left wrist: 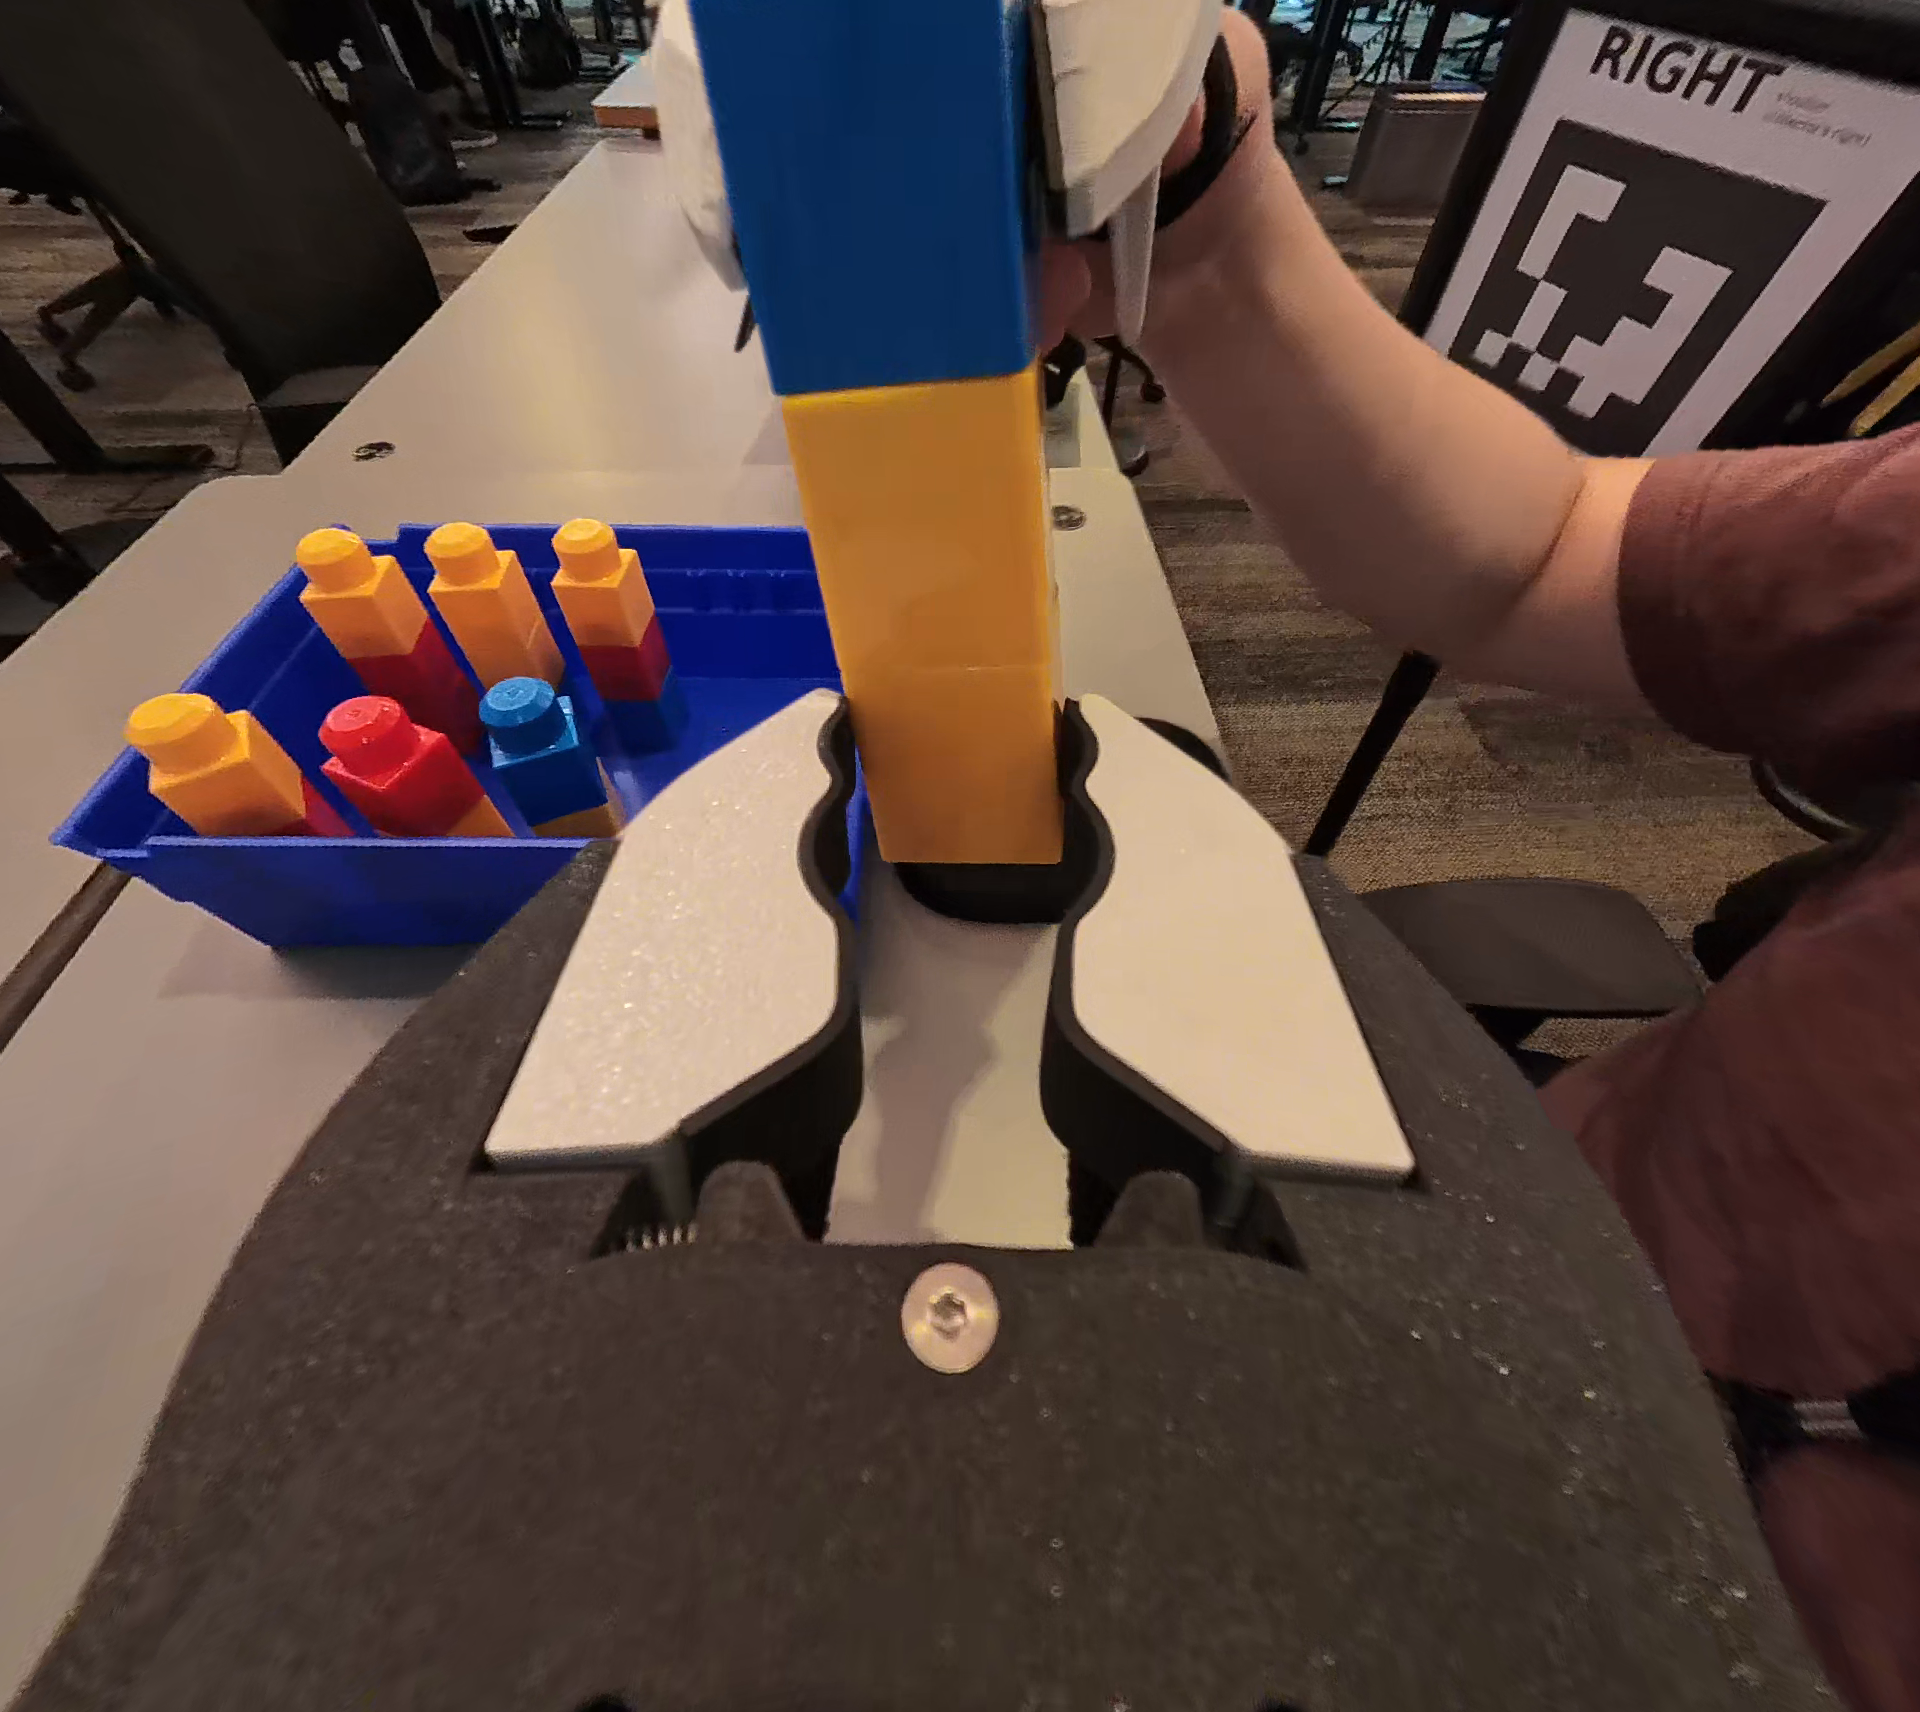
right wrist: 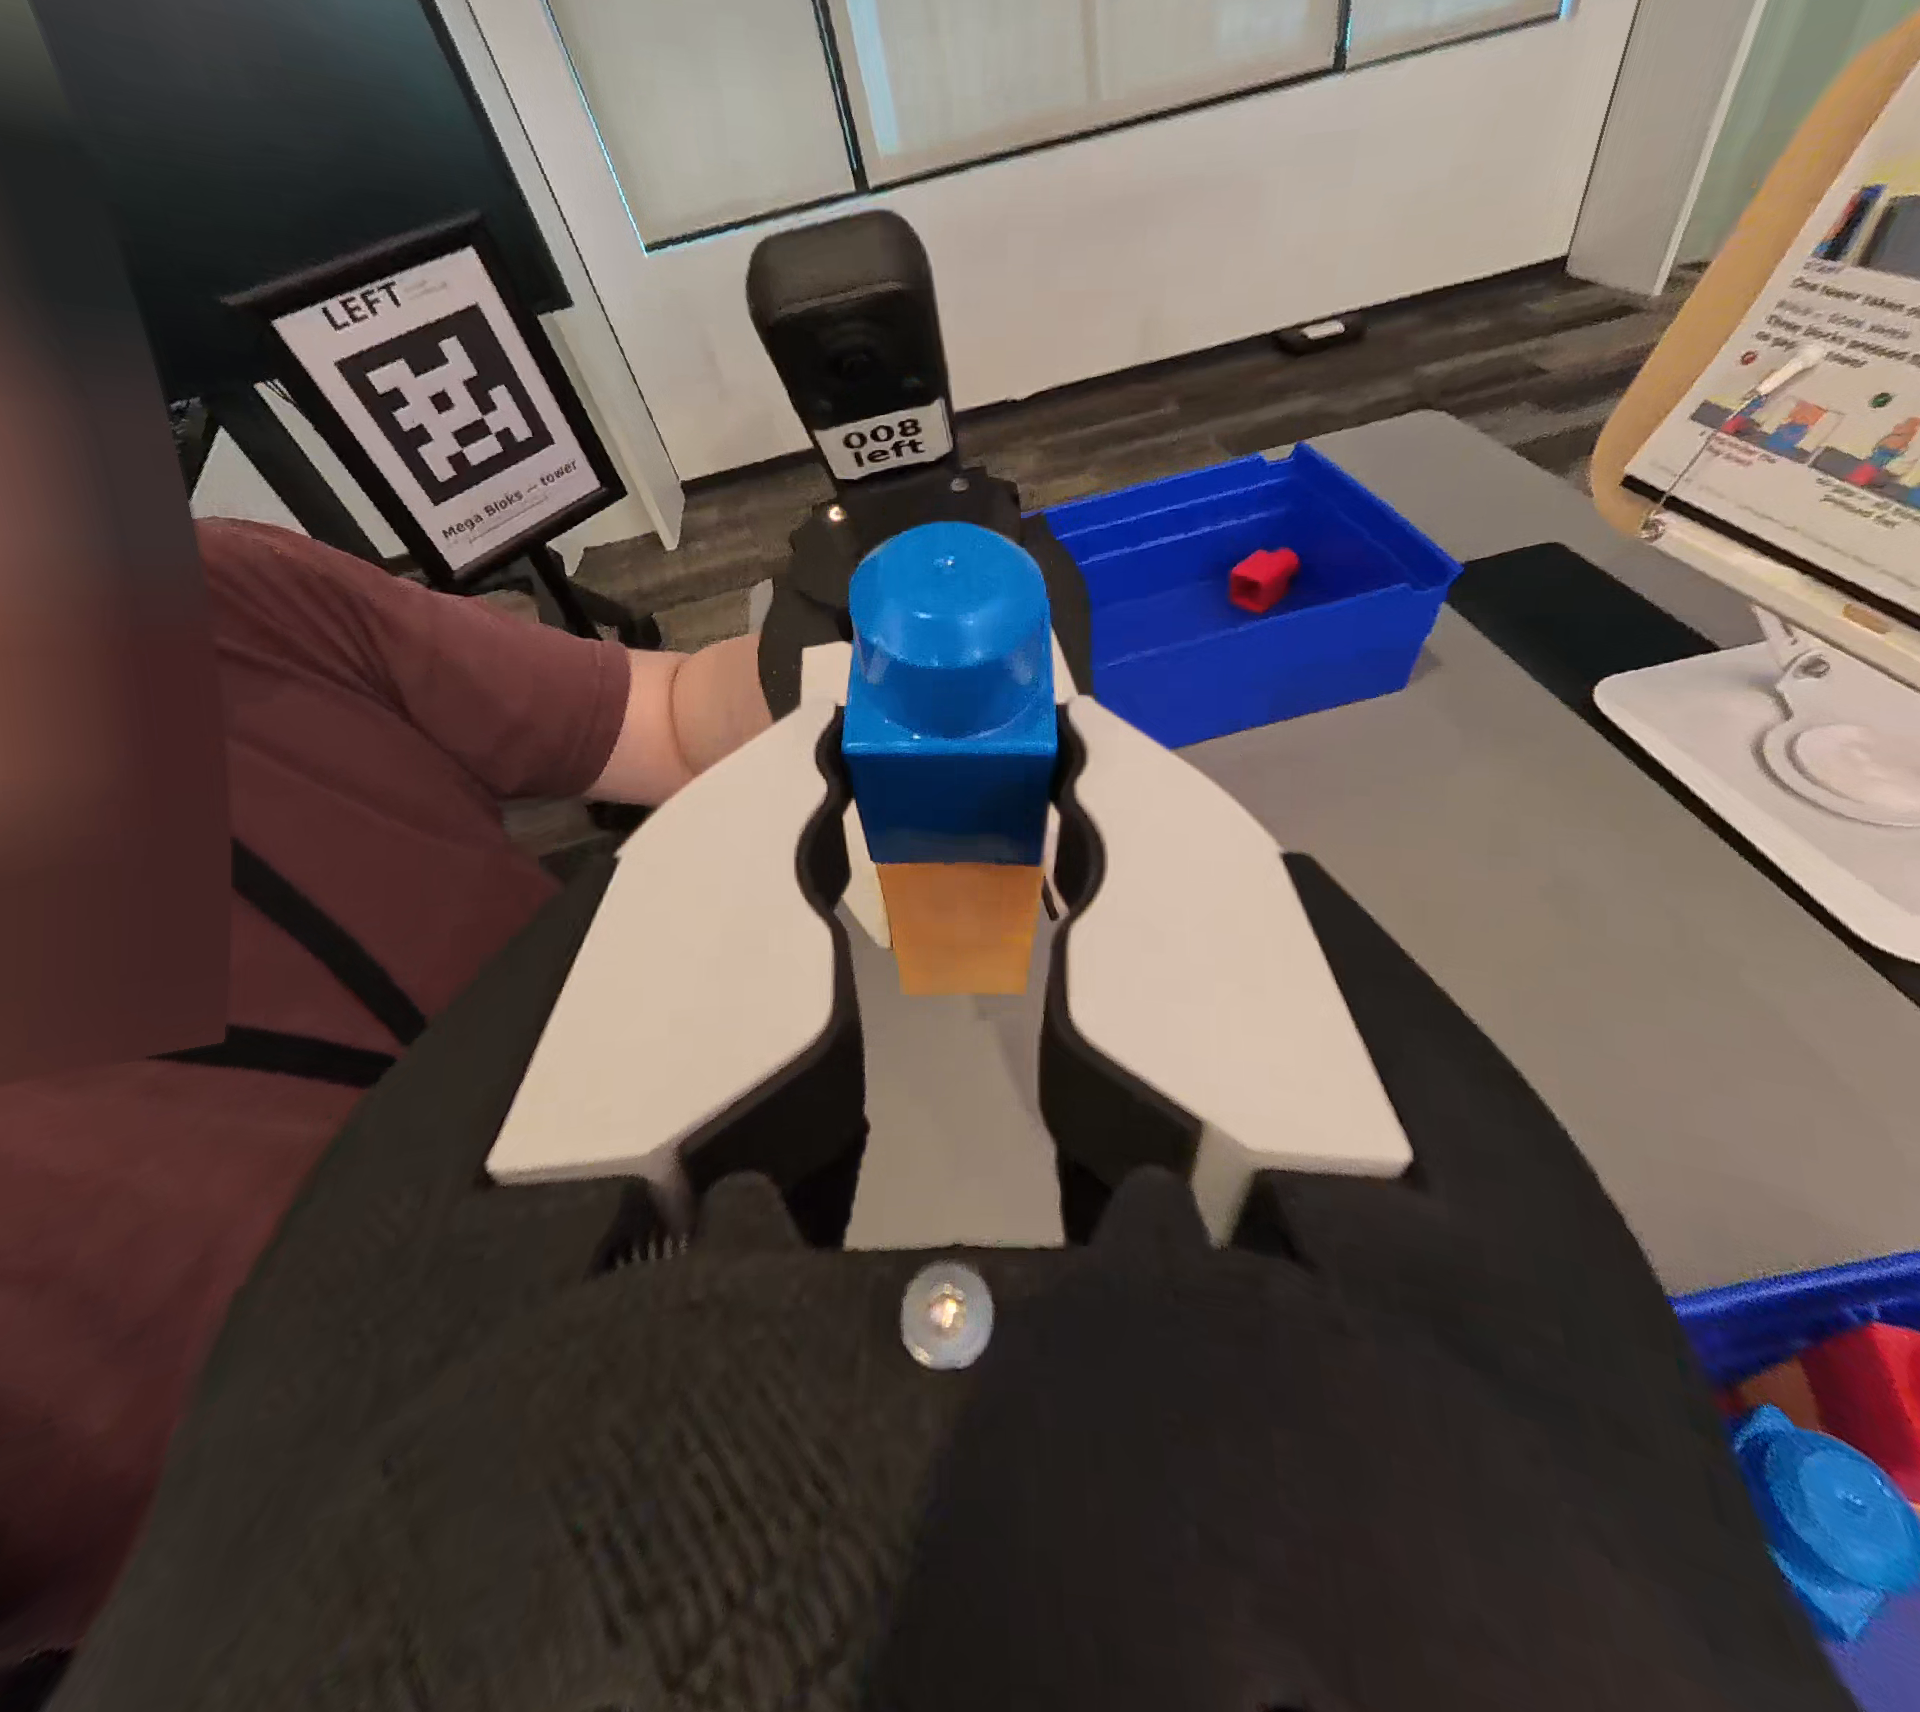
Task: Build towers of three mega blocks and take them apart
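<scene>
Both jaws clamp tower (left wrist: 935, 582): left gripper (left wrist: 961, 779) yellow end, right gripper (right wrist: 951, 789) blue; apparently clear of bin (left wrist: 343, 893).

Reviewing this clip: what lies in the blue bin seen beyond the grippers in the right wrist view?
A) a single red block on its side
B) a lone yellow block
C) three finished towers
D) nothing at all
A: the far blue bin holds only one red block, lying on its side on the bin floor; no towers or yellow block are in it.
</scene>
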Available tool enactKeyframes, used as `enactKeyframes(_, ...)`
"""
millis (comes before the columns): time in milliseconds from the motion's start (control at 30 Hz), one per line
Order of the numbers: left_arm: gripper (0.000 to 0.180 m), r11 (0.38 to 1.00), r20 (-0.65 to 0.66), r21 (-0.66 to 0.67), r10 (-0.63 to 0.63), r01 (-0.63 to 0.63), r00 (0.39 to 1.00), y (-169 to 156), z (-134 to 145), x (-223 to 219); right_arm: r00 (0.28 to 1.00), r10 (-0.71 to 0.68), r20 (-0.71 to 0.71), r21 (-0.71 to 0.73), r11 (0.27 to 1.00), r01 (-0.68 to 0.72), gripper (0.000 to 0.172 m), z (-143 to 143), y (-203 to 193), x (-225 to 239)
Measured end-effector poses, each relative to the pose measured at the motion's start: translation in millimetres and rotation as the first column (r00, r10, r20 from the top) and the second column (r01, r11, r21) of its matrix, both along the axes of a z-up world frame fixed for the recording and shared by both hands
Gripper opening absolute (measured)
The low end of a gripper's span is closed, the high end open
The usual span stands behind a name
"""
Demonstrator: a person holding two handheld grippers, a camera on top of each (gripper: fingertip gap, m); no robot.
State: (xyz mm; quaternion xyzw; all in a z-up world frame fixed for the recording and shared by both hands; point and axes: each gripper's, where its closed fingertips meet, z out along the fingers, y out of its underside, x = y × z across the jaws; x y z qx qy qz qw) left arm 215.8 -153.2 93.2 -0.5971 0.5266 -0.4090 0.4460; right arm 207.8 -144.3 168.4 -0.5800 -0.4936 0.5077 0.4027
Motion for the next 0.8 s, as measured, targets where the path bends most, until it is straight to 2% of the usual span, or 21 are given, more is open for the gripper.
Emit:
enactKeyframes(133, 0.036, 0.988, 0.082, -0.123, -0.083, 0.093, 0.993, -10, 12, -2, 1.0, 0.014, 0.014, -0.016, 1.0, -0.013, 0.037, 2, -5, 4)
enactKeyframes(233, 0.036, 0.992, 0.026, -0.09, -0.089, 0.091, 0.996, -12, 4, -3, 0.999, 0.021, 0.042, 0.004, 1.0, -0.022, 0.037, -5, -10, 4)
enactKeyframes(433, 0.036, 0.989, 0.029, -0.118, -0.087, 0.09, 0.996, -8, 1, 2, 0.999, -0.024, 0.049, 0.007, 1.0, 0.024, 0.037, -10, -6, 12)
enactKeyframes(467, 0.042, 0.991, 0.044, -0.115, -0.07, 0.074, 0.997, -5, 5, 1, 0.996, -0.071, 0.048, 0.035, 0.997, 0.069, 0.037, -8, -3, 18)
enactKeyframes(500, 0.058, 0.993, 0.053, -0.1, -0.05, 0.055, 0.997, -2, 8, -1, 0.988, -0.145, 0.05, 0.072, 0.987, 0.141, 0.037, -8, 3, 30)
enactKeyframes(533, 0.066, 0.997, 0.037, -0.073, -0.012, 0.015, 0.999, 4, 7, -8, 0.964, -0.255, 0.068, 0.107, 0.963, 0.247, 0.037, -10, 15, 48)
enactKeyframes(567, 0.071, 0.999, 0.009, -0.035, 0.04, -0.04, 0.999, 11, 3, -17, 0.908, -0.408, 0.097, 0.149, 0.908, 0.392, 0.037, -18, 33, 73)
enactKeyframes(633, 0.076, 0.988, -0.008, 0.02, 0.152, -0.152, 0.988, 23, -2, -38, 0.69, -0.705, 0.161, 0.214, 0.708, 0.673, 0.036, -46, 74, 135)
enactKeyframes(667, 0.074, 0.98, -0.008, 0.022, 0.196, -0.196, 0.981, 28, -4, -47, 0.591, -0.785, 0.186, 0.207, 0.619, 0.758, 0.037, -66, 89, 159)
enactKeyframes(700, 0.072, 0.975, -0.011, 0.011, 0.224, -0.223, 0.975, 30, -7, -55, 0.532, -0.82, 0.211, 0.173, 0.567, 0.805, 0.037, -88, 99, 174)
enactKeyframes(800, 0.071, 0.962, -0.028, -0.03, 0.272, -0.273, 0.962, 31, -13, -70, 0.429, -0.853, 0.296, 0.086, 0.471, 0.878, 0.037, -153, 117, 189)
